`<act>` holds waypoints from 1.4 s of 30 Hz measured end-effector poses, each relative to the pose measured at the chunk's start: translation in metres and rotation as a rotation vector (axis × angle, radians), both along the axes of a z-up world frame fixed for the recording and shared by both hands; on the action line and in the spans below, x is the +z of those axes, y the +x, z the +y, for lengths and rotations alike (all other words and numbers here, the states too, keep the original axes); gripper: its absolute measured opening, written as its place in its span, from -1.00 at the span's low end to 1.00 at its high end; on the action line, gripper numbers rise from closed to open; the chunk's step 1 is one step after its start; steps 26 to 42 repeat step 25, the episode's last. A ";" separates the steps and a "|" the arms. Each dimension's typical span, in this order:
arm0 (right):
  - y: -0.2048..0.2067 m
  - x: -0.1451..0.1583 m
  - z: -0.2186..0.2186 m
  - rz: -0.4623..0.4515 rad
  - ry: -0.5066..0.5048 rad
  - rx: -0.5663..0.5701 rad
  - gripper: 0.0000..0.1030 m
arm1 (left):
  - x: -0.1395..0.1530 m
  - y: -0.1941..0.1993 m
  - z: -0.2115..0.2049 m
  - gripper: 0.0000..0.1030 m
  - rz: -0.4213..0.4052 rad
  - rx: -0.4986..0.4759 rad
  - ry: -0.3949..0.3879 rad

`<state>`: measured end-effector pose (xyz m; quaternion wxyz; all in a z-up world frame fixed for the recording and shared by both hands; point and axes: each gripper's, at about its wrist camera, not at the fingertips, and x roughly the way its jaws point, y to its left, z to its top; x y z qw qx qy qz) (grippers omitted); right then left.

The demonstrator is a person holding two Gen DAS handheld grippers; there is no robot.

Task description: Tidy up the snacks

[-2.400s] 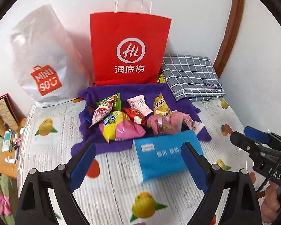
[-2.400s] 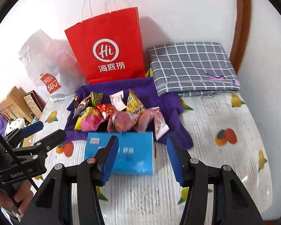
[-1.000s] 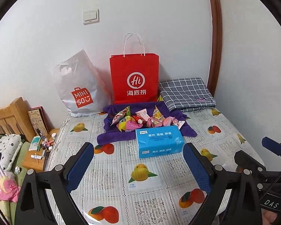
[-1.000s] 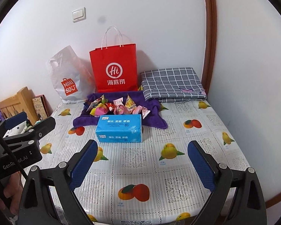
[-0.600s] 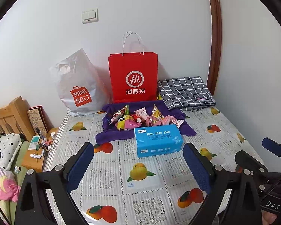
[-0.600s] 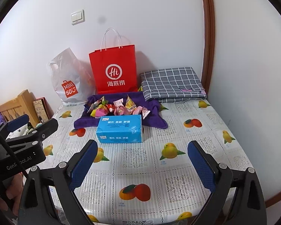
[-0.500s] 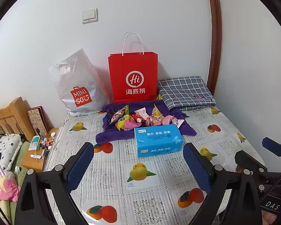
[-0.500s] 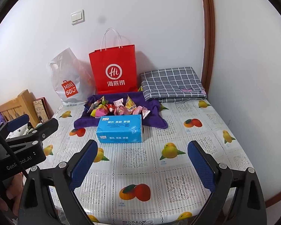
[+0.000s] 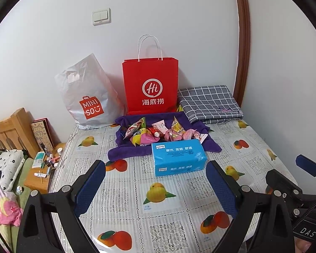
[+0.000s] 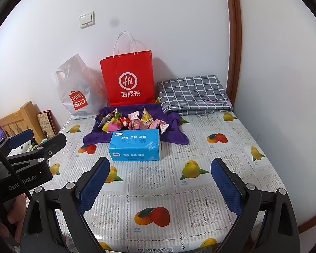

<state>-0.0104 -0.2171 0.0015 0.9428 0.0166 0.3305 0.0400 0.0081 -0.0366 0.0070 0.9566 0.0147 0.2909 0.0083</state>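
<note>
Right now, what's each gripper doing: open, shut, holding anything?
Left gripper: open, holding nothing.
Right gripper: open, holding nothing.

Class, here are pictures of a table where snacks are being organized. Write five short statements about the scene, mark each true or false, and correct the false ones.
1. The blue tissue pack lies in front of the snack packets. True.
2. The snack packets sit on a purple cloth. True.
3. The left hand-held gripper is shut on a snack. False: it is open and empty.
4. The red paper bag lies flat. False: it stands upright against the wall.
5. The right hand-held gripper is touching the tissue pack. False: it is open, apart from it.
</note>
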 end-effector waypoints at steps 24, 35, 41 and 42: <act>-0.001 0.001 0.002 -0.004 0.001 0.001 0.86 | 0.000 0.001 0.002 0.87 0.003 0.003 0.001; -0.001 0.001 0.002 -0.004 0.001 0.001 0.86 | 0.000 0.000 0.003 0.87 0.002 0.004 0.002; -0.001 0.001 0.002 -0.004 0.001 0.001 0.86 | 0.000 0.000 0.003 0.87 0.002 0.004 0.002; -0.001 0.001 0.002 -0.004 0.001 0.001 0.86 | 0.000 0.000 0.003 0.87 0.002 0.004 0.002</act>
